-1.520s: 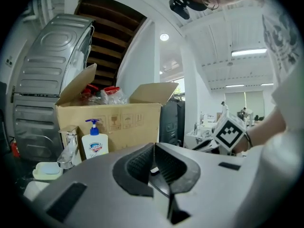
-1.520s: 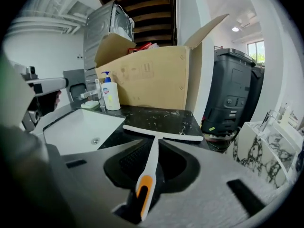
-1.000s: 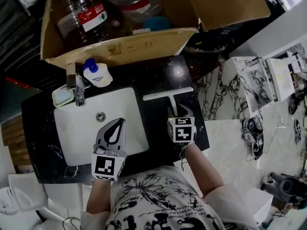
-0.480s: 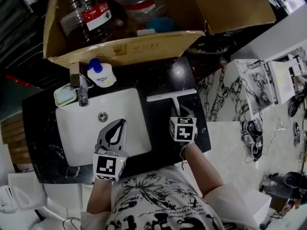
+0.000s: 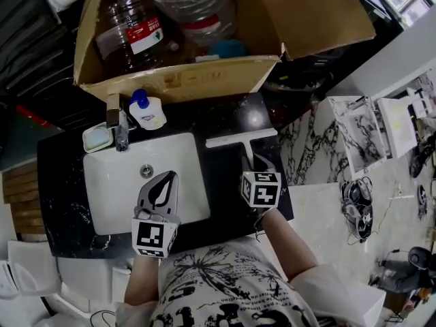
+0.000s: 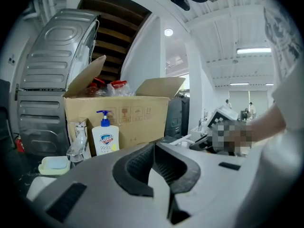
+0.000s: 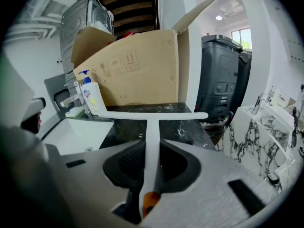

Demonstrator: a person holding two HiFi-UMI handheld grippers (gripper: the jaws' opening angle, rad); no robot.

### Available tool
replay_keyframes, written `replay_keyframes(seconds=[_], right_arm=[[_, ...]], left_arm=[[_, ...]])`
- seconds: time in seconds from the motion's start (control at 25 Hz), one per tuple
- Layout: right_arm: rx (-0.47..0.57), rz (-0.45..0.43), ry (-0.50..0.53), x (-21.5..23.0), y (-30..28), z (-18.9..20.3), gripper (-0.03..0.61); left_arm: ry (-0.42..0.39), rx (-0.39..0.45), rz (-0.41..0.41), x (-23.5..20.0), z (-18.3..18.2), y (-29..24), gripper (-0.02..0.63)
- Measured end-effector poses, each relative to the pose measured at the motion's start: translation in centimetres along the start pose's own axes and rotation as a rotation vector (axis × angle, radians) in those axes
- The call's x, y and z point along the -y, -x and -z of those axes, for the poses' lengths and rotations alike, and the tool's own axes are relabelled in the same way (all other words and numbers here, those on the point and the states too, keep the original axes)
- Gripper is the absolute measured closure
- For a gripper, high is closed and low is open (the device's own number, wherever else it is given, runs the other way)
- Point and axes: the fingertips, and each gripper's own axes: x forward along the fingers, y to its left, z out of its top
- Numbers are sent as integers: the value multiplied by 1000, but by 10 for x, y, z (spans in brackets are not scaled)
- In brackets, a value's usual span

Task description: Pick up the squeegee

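While the fingers of my right gripper (image 7: 152,152) clamp the handle of the squeegee (image 7: 153,115), its blade sits low over the black tabletop (image 7: 182,129) beside the sink (image 7: 80,129). Grasp done, I judge; a clear lift remains. Left gripper (image 6: 154,148): fingers together, empty.

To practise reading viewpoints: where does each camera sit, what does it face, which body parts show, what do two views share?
Head view: on the head, steeply down at the sink; shirt, forearms, left gripper, right gripper show.
Left gripper view: on that gripper, toward the cardboard box; shut jaws show.
Right gripper view: on that gripper, along the squeegee its jaws grip.
Shared: soap bottle.
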Motion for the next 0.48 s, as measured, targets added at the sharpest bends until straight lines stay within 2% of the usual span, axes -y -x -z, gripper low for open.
replay_keyframes(seconds=[0.2,0.48], right_arm=[[146,-62,29,-6,26,-39,503],[355,-160,77,-21,66,-90,505]], left_arm=[[18,22,-28,4,-17,5,601],[-9,81,-73,2,-49,11,601]])
